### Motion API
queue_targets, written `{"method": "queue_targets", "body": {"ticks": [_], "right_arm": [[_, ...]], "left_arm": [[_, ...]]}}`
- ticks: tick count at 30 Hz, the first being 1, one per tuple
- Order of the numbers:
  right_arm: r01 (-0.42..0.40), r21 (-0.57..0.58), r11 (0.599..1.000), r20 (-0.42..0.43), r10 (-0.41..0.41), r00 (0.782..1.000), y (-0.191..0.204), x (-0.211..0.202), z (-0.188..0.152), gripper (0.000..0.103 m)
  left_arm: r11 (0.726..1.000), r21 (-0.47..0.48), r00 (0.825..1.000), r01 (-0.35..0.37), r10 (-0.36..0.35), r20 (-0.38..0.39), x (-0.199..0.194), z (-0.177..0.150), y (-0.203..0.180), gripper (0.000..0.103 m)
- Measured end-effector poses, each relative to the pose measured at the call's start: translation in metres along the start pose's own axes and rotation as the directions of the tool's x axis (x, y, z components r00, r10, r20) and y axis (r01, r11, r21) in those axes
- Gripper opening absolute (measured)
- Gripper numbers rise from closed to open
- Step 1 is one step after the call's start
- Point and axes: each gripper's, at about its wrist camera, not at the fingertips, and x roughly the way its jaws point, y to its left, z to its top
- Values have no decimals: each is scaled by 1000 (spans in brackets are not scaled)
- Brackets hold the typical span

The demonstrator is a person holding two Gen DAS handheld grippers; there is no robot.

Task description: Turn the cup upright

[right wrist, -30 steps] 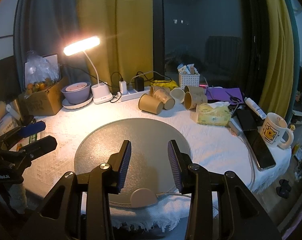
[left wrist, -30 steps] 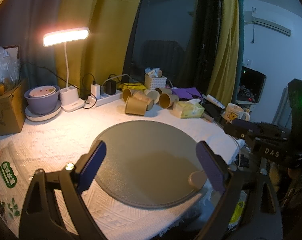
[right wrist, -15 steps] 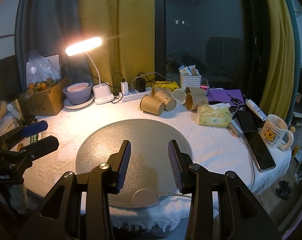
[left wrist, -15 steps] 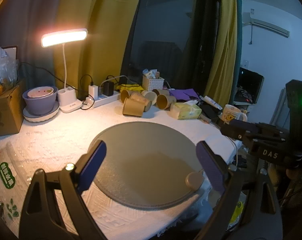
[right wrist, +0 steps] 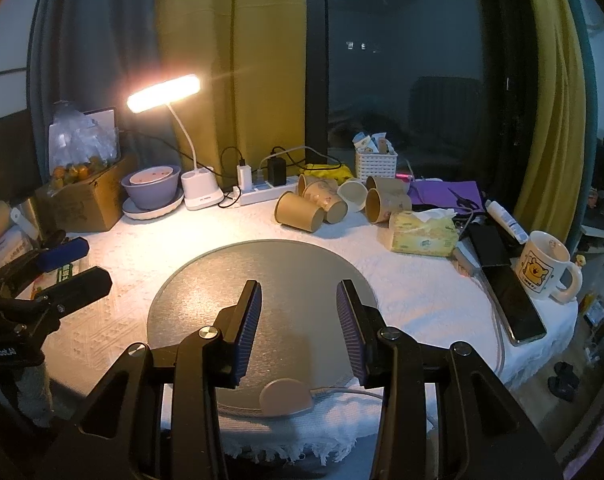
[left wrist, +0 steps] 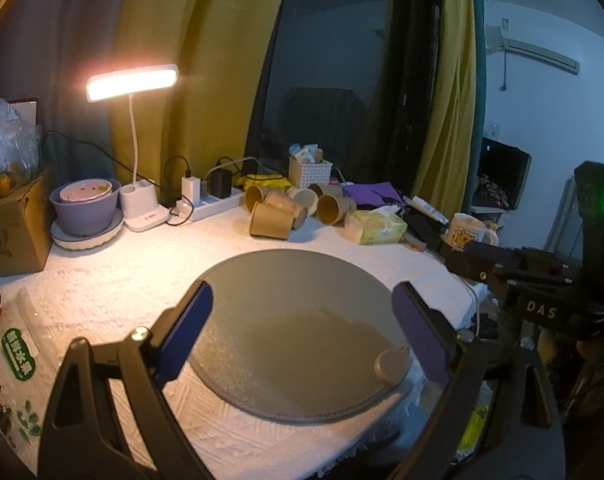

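— Right wrist view: my right gripper (right wrist: 297,330) is spread, empty, over the mat (right wrist: 205,280); left gripper (left wrist: 302,334) too. Nearest tipped cup (right wrist: 299,211)?

— Far back, touching others. I'd risk scattering them.

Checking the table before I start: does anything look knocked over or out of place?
Yes. The brown paper cups behind the round grey mat lie tipped on their sides in a loose heap rather than upright. Nothing looks spilled.
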Motion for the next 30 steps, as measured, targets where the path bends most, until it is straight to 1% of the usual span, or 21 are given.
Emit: {"method": "queue_targets", "body": {"ticks": [17,18,19,20,21,30], "right_arm": [[-2,-7,1000,3,2,1000,4,0,-1,42],[-3,-12,1000,4,3,1000,4,-1,0,43],[-3,-16,1000,5,3,1000,4,0,1,46],[-3,-18,1000,8,3,1000,3,0,2,52],[-5,-19,1000,11,5,1000,3,0,3,52],[-18,-18,1000,6,18,1000,-9,16,10,52]], "left_arm": [[1000,11,1000,-1,1,1,0,0,-4,92],[1000,12,1000,0,0,1,0,0,-5,92],[1000,14,1000,0,0,0,1,1,-5,92],[1000,17,1000,0,0,-2,3,1,-5,92],[1000,22,1000,-1,1,-5,5,2,-6,92],[999,45,999,-4,6,-42,32,15,-1,92]]}}
